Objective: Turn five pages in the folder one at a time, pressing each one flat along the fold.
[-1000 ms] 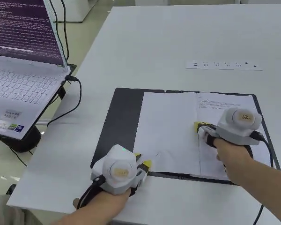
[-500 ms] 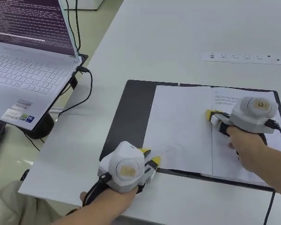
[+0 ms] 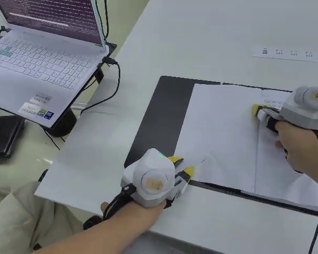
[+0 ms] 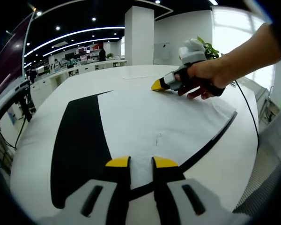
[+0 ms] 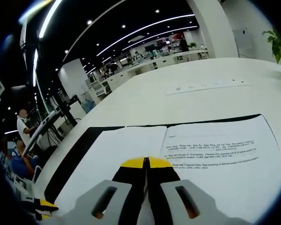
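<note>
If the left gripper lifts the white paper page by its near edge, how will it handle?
Probably floppy: the white paper page looks like one thin sheet lying flat on the black folder cover. Likely light, so it should lift easily but sag away from the jaws. It would probably hinge at the fold, where the shut right gripper rests.

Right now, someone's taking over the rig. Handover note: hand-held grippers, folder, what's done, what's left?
Left hand-held gripper: jaws slightly apart, holding nothing, at the near edge of the blank page.
Right hand-held gripper: jaws shut, tips down on the paper at the fold, beside the printed page.
Folder: open on the white table, black cover showing at the left.
Done: the blank page lies flat left of the fold; the page count cannot be read from these views.
Left: probably finish pressing along the fold, then turn the next page.
</note>
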